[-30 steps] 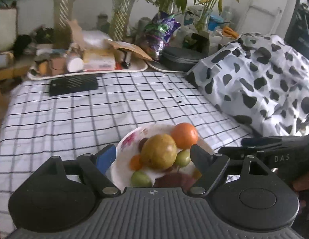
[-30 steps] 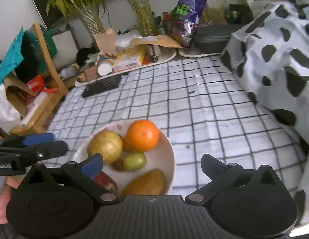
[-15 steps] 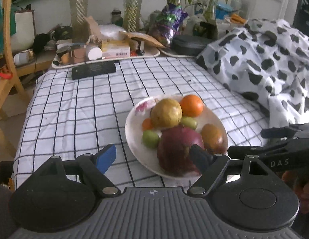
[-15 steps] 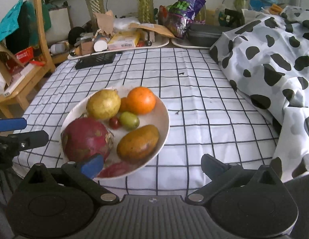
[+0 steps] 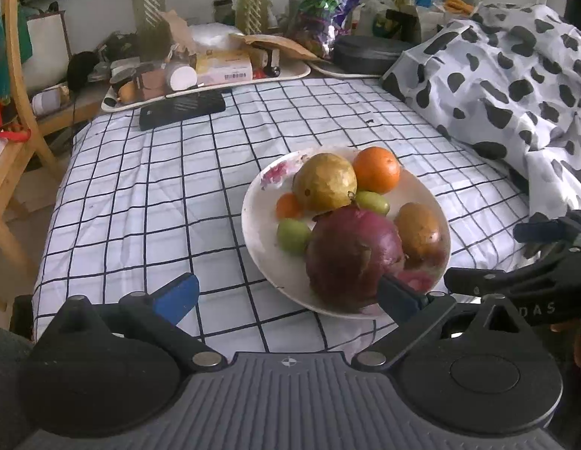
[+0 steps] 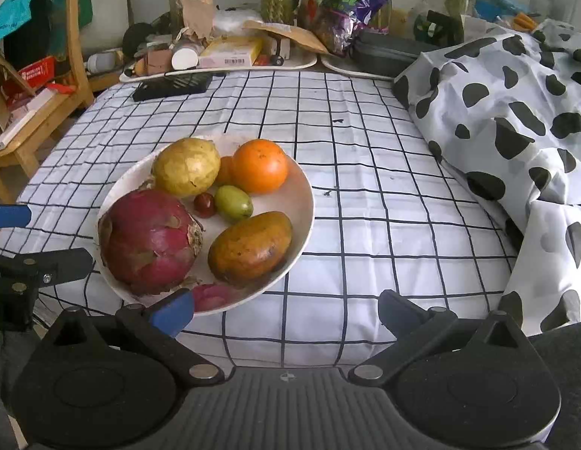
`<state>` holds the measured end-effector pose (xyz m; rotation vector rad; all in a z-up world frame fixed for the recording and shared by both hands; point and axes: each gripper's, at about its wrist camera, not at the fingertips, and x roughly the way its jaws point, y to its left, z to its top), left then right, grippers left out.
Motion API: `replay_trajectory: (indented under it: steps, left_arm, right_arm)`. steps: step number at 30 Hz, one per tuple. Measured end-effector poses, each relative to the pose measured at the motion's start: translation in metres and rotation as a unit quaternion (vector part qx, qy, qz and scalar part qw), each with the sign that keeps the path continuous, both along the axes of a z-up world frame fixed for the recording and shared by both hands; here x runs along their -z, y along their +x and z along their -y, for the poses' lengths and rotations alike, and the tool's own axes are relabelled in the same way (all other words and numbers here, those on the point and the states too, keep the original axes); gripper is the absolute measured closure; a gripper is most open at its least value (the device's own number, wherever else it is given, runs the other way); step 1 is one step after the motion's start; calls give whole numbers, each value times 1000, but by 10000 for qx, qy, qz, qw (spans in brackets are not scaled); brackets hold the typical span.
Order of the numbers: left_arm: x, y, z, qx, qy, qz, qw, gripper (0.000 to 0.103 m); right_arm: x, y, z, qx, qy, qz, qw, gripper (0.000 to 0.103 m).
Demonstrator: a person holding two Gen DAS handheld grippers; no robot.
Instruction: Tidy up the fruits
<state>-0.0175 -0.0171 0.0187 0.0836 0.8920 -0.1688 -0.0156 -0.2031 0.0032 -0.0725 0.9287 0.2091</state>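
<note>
A white plate (image 5: 253, 221) (image 6: 301, 206) lies on the checked sheet and holds a red dragon fruit (image 5: 350, 255) (image 6: 148, 236), a yellow round fruit (image 5: 324, 182) (image 6: 185, 167), an orange (image 5: 376, 170) (image 6: 259, 165), a mango (image 5: 418, 232) (image 6: 249, 245), green jujubes (image 5: 292, 234) (image 6: 233, 198) and a small dark red fruit (image 6: 204, 205). My left gripper (image 5: 286, 296) is open and empty, near the plate's front edge. My right gripper (image 6: 286, 309) is open and empty, just in front of the plate's right side.
A cow-print duvet (image 5: 515, 86) (image 6: 515, 112) is heaped on the right. A black phone (image 5: 181, 107) (image 6: 172, 84) and cluttered trays (image 5: 200, 75) lie at the far edge. A wooden chair (image 5: 13, 112) stands to the left.
Both grippers have pulled back and up from the plate, so the whole plate and the dragon fruit and mango now show. Both stay open and empty.
</note>
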Motion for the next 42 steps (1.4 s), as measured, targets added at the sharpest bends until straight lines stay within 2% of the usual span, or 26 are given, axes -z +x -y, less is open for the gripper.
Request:
replay_trajectory:
  steps: [23, 42]
  left_arm:
    - [10, 3, 6, 33, 331, -271, 9991, 0]
    - [9, 4, 2, -81, 296, -300, 9991, 0]
  right_arm:
    - [2, 3, -2, 23, -164, -101, 9998, 0]
    - [3, 2, -4, -10, -199, -113, 9997, 0]
